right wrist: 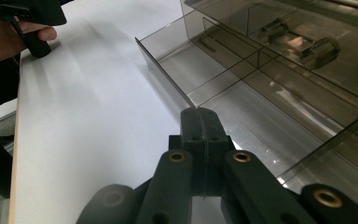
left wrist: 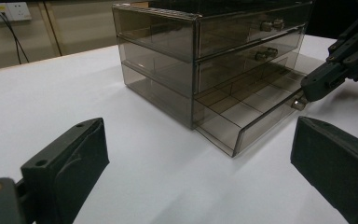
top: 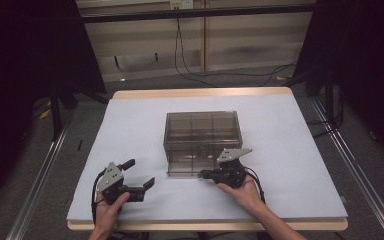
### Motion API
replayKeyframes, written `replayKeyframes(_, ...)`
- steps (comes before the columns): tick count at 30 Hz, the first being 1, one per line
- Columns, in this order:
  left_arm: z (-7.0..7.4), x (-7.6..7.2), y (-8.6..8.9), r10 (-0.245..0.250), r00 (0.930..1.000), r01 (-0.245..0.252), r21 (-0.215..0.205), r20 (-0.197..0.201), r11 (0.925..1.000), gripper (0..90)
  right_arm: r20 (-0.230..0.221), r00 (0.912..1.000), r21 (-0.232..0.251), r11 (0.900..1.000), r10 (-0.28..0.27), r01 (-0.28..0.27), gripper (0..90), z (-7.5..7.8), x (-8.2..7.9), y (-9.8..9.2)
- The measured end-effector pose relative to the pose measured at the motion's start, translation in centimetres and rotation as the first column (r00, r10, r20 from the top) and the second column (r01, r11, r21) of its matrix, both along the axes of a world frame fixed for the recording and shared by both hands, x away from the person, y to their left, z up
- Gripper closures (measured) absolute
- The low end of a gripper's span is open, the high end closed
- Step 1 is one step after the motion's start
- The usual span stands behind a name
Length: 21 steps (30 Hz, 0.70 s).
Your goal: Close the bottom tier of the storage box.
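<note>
A smoky see-through drawer cabinet stands mid-table with three drawers. Its bottom drawer is pulled out part way and shows bare dividers. My right gripper is shut at the drawer's front edge, on its small knob. My left gripper rests on the table left of the cabinet, jaws wide open and holding nothing, pointing toward the drawer. It also appears at the top left of the right gripper view.
A white sheet covers the table. The two upper drawers are closed, each with a knob. Cables lie on the floor beyond the far edge, and metal rails run along both sides.
</note>
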State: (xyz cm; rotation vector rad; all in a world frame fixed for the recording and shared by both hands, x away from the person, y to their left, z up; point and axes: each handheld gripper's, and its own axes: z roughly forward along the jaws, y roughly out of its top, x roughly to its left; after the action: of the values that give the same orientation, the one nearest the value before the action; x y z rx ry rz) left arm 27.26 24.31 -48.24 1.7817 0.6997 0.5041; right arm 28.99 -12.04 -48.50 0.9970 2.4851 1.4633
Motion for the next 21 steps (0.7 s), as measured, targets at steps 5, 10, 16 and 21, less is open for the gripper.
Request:
replayKeyframes(5,-0.03,0.05,-0.03,-0.003,1.0000,0.003,-0.007,-0.006,1.0000,3.9,0.002,1.0000,0.002,1.000,-0.006,0.006,90.0,0.20,0.50,-0.10)
replayKeyframes(10,-0.07,0.01,-0.09,0.009,0.9999,-0.009,-0.030,-0.008,0.9995,3.9,-0.002,1.0000,-0.004,1.000,-0.002,0.002,90.0,0.12,0.70,-0.04)
replayKeyframes(16,-0.05,0.02,-0.06,0.002,1.0000,-0.003,-0.016,-0.004,0.9999,3.9,0.003,1.0000,-0.001,1.000,-0.006,0.006,90.0,0.14,0.75,-0.02)
replayKeyframes(21,-0.06,0.07,-0.08,0.004,1.0000,-0.005,-0.025,-0.008,0.9997,3.8,0.003,1.0000,-0.005,1.000,-0.006,0.006,90.0,0.19,0.79,0.00)
